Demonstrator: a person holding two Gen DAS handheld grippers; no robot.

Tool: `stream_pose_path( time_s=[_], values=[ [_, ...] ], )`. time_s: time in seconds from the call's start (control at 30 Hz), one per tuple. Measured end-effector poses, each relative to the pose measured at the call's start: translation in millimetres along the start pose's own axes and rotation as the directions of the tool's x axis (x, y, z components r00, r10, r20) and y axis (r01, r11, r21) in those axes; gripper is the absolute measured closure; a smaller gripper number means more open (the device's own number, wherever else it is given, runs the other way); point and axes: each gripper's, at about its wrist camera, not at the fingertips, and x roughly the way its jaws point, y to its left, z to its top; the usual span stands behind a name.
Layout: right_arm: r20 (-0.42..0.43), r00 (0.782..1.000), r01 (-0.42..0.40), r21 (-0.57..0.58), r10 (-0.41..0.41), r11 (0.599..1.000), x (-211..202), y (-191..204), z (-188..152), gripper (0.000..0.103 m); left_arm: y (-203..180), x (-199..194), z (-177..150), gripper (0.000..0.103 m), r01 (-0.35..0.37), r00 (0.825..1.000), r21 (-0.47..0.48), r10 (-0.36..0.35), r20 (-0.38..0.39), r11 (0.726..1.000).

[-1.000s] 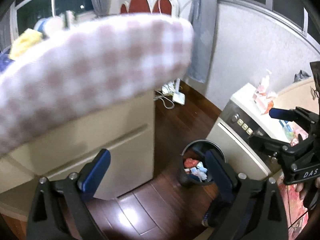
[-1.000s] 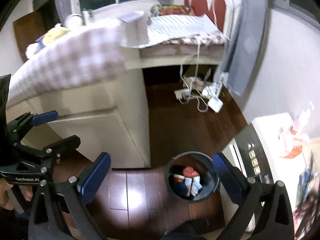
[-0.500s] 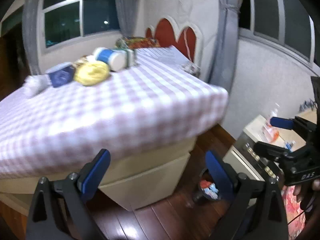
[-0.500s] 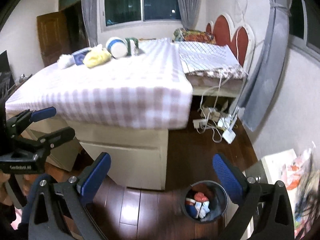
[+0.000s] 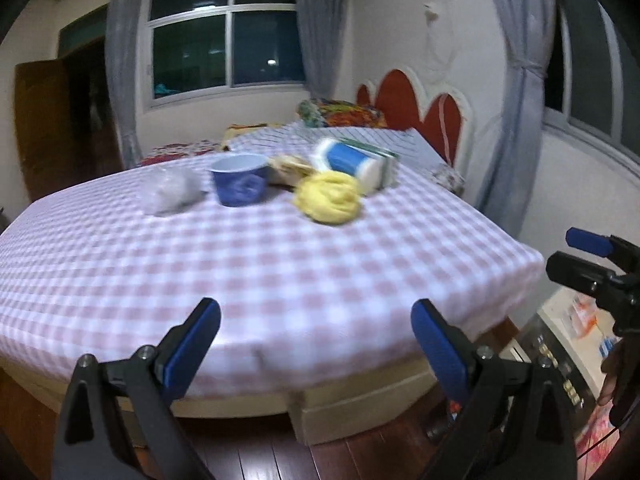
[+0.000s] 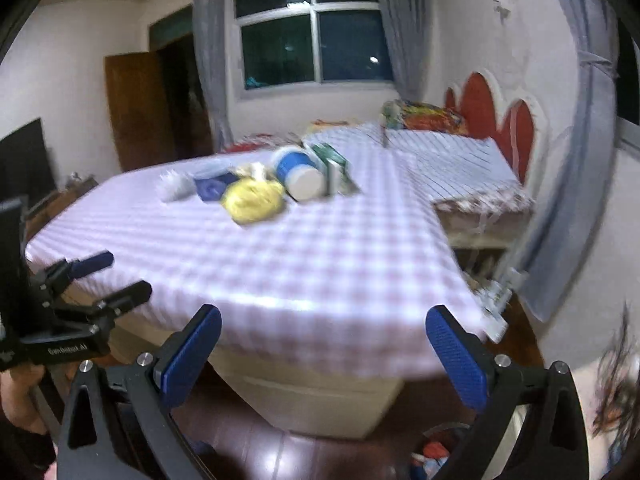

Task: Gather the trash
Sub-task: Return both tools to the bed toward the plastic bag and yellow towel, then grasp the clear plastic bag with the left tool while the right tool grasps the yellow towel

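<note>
Trash lay in a loose cluster toward the far side of the checked bed [image 5: 280, 272], well apart from both grippers. In the left wrist view the cluster read, from left to right, as a crumpled clear wrapper [image 5: 170, 192], a blue cup [image 5: 239, 180] standing upright, a yellow wad [image 5: 328, 197], and a blue-and-white canister [image 5: 347, 162] lying on its side against a green carton [image 5: 386, 160]; something tan sat between the cup and the canister, too blurred to identify. The left gripper [image 5: 316, 340] hung over the near edge of the bed with its blue pads spread wide and nothing between them. The right gripper [image 6: 323, 344] hung likewise at the bed's near edge, jaws wide and empty, and from its camera the yellow wad [image 6: 253, 200] sat nearest, with the canister [image 6: 300, 174] just behind it and the carton [image 6: 334, 168] beside that. Each gripper showed at the edge of the other's view, held by a hand [image 6: 18, 400]. A trash bin [image 6: 436, 454] with colourful scraps inside stood on the wooden floor [image 5: 312, 460] below the right gripper, partly hidden by its right finger.
</note>
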Motion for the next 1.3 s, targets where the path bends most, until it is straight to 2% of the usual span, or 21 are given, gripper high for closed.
stream_pose_path(
  time_s=[0.17, 0.3, 0.5, 0.73, 0.97, 1.07, 1.17, 1.2, 1.23, 1.3],
  values=[
    [-0.039, 0.999, 0.000, -0.017, 0.000, 1.000, 36.1, 29.0, 36.1, 0.000, 39.9, 7.8, 12.6, 0.006, -0.050, 0.999, -0.043, 0.050, 0.001, 0.998],
    [-0.033, 0.999, -0.008, -0.040, 0.007, 0.999, 57.3, 41.3, 56.0, 0.000, 62.0, 15.2, 21.1, 0.006, -0.077, 0.997, -0.065, 0.078, 0.006, 0.995],
    [-0.090, 0.996, -0.032, -0.074, 0.025, 0.997, 101.8, 60.0, 76.8, 0.000, 85.6, 40.1, 33.7, 0.006, -0.110, 0.994, -0.079, 0.109, -0.014, 0.991],
    [-0.121, 0.993, -0.026, -0.074, 0.017, 0.997, 143.0, 65.7, 86.3, 0.000, 99.7, 63.7, 39.3, 0.006, -0.103, 0.994, -0.092, 0.099, -0.042, 0.990],
    [-0.206, 0.979, -0.016, -0.119, -0.009, 0.993, 189.7, 76.7, 90.0, 0.002, 110.0, 80.1, 53.5, 0.006, -0.086, 0.995, -0.095, 0.081, -0.049, 0.992],
    [-0.248, 0.969, -0.023, -0.121, -0.008, 0.992, 209.3, 76.6, 92.2, 0.015, 110.0, 88.7, 59.5, 0.006, -0.080, 0.996, -0.091, 0.075, -0.058, 0.993],
    [-0.275, 0.962, -0.041, -0.115, 0.008, 0.992, 221.1, 74.7, 95.0, 0.020, 111.3, 97.0, 64.6, 0.006, -0.087, 0.994, -0.090, 0.081, -0.071, 0.992],
    [-0.275, 0.961, -0.055, -0.118, 0.021, 0.992, 222.0, 74.4, 95.8, 0.039, 112.7, 98.9, 65.8, 0.006, -0.090, 0.994, -0.091, 0.084, -0.074, 0.992],
    [-0.280, 0.960, -0.047, -0.127, 0.010, 0.991, 223.2, 74.8, 96.6, 0.047, 116.1, 101.5, 67.7, 0.006, -0.092, 0.993, -0.097, 0.084, -0.079, 0.991],
    [-0.273, 0.961, -0.074, -0.124, 0.038, 0.989, 219.6, 76.6, 100.1, 0.048, 123.1, 106.6, 72.7, 0.006, -0.098, 0.992, -0.106, 0.088, -0.088, 0.990]
  ],
)
